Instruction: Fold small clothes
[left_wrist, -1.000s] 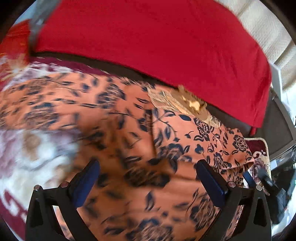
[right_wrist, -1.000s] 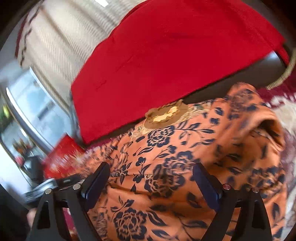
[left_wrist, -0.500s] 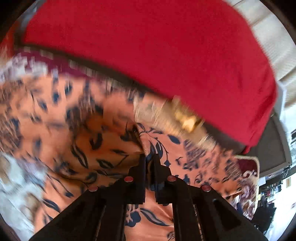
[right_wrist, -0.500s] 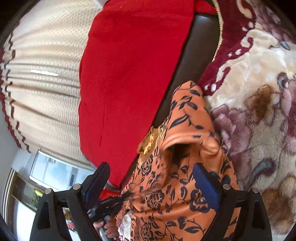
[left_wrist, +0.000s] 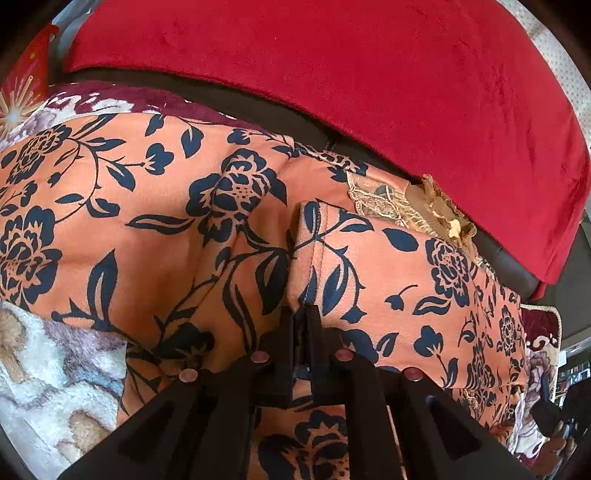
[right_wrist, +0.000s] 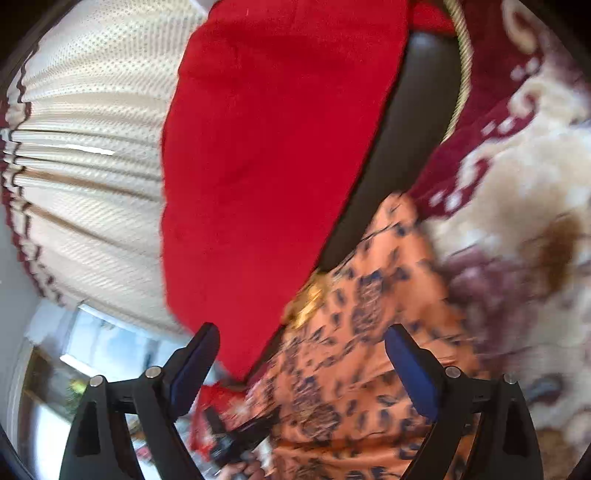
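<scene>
Left wrist: jaws newly clamped, garment (left_wrist: 229, 236).

Left wrist view looks steeply down, close on the orange floral garment (left_wrist: 207, 221); right wrist view, nearly level and rolled, shares it at 5 o'clock (right_wrist: 354, 369), and both share the red cushion (left_wrist: 369, 74) (right_wrist: 277, 147).

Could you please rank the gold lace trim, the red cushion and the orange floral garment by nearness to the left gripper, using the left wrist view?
1. Orange floral garment: pinched in the jaws.
2. Gold lace trim: up right.
3. Red cushion: behind, top.
</scene>
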